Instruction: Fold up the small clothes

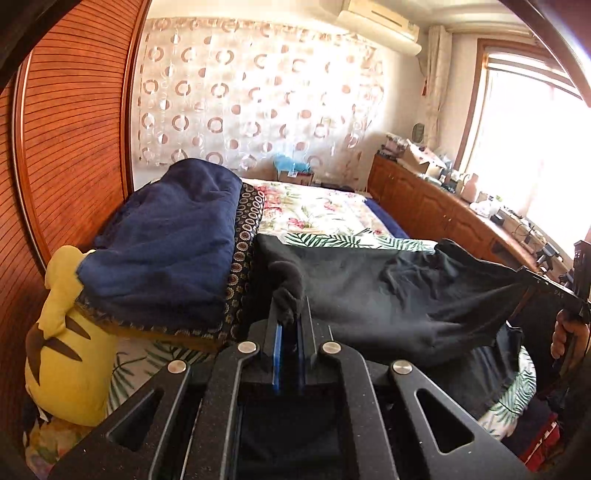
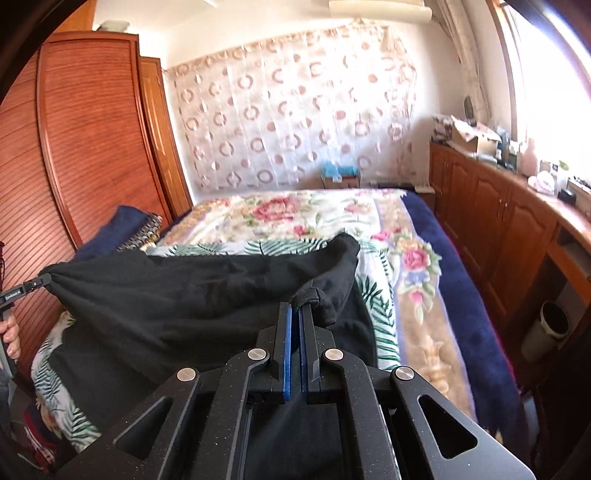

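Cloth (image 1: 369,295), black, hangs stretched over the bed (image 2: 369,218) between left claw (image 1: 290,314) and right claw (image 2: 295,306), each clamped on a corner; thin pinches could slip under tension.

We see bright daylight flooding from the blown-out window (image 1: 532,147); fisheye bends the edges, corners vignette dark.

A bedroom in strong daylight — a bright window (image 1: 532,147) glares at the right above a long wooden cabinet (image 2: 491,214) with a cluttered top. A circle-patterned curtain (image 1: 255,96) covers the far wall under an air conditioner (image 1: 380,22); a slatted wooden wardrobe (image 2: 92,140) stands left of the floral-covered bed (image 2: 295,214)
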Motion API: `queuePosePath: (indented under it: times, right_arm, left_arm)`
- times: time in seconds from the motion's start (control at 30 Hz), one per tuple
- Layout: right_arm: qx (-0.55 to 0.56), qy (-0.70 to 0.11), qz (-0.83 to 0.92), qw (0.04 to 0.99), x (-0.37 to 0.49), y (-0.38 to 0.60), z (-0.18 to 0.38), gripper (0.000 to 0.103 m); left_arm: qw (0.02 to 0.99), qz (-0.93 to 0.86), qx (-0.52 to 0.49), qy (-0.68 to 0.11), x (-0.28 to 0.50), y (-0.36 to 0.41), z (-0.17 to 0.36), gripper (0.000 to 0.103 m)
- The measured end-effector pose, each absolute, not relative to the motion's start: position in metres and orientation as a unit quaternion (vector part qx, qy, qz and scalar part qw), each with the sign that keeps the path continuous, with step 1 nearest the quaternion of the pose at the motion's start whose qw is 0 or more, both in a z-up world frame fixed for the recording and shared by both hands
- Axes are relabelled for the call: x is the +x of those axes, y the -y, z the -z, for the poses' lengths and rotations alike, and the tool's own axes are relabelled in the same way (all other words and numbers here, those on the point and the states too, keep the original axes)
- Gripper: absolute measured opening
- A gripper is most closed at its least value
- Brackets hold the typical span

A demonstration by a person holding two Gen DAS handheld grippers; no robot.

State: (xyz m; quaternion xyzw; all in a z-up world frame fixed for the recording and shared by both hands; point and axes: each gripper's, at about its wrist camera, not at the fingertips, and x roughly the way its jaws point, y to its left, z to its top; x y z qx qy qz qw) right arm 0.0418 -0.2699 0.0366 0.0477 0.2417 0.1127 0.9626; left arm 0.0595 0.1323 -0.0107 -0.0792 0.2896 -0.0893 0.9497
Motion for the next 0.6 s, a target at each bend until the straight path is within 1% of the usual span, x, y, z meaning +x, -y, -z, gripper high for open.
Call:
queuePosePath:
  times: [0.1, 0.2, 0.4, 0.5, 0.6]
  right_arm:
    - [0.049, -0.239, -0.119, 0.962, 0.016, 0.279, -0.038, 0.003]
    - [0.043, -0.254, -0.120, 0.959, -0.002, 0.283, -0.028, 0.003]
    - [0.051, -0.300, -0.120, 0.945, -0.026, 0.293, 0.004, 0.003]
    - [0.041, -0.336, -0.105, 0.935, -0.021, 0.293, 0.029, 0.003]
    - [0.037, -0.353, -0.099, 0.930, -0.017, 0.292, 0.042, 0.003]
  left_arm:
    - [0.950, 0.089, -0.080, -0.288, 0.045, -0.136, 0.011, 0.007]
    - [0.949, 0.085, -0.082, -0.293, 0.035, -0.140, 0.017, 0.007]
    - [0.935, 0.065, -0.084, -0.337, 0.033, -0.147, 0.055, 0.007]
    - [0.924, 0.062, -0.080, -0.367, 0.038, -0.146, 0.079, 0.007]
    - [0.920, 0.059, -0.078, -0.381, 0.036, -0.144, 0.090, 0.007]
